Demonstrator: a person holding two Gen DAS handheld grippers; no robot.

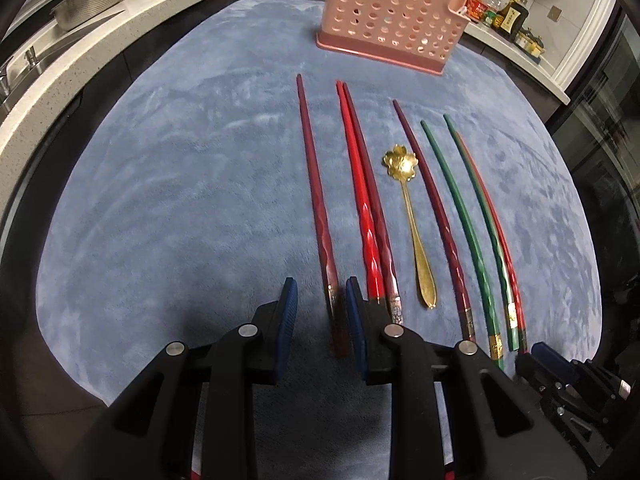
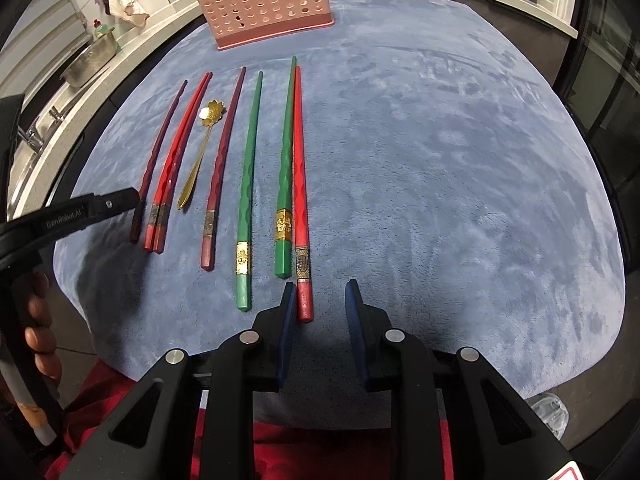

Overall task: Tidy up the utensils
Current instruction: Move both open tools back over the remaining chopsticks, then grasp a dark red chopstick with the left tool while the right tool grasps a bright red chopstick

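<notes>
Several chopsticks lie side by side on a blue cloth (image 1: 180, 200): a maroon one (image 1: 316, 200) at the left, a red pair (image 1: 360, 184), another maroon one (image 1: 428, 184), then green (image 1: 456, 200) and green with red (image 1: 486, 208). A gold flower-bowled spoon (image 1: 402, 162) rests among them. A pink perforated caddy (image 1: 394, 20) stands upright at the back. My left gripper (image 1: 320, 300) is open, with the leftmost maroon chopstick's thick end between its blue pads, close to the right one. My right gripper (image 2: 320, 300) is open over the thick end of the rightmost red chopstick (image 2: 299, 160), which lies beside its left pad.
A steel colander (image 1: 90, 2) and a sink sit on the white counter at the left. Sauce bottles (image 1: 504, 12) line the counter at the back right. A hand (image 2: 40, 320) and red clothing show at the cloth's near edge. The cloth's right half (image 2: 460, 180) is bare.
</notes>
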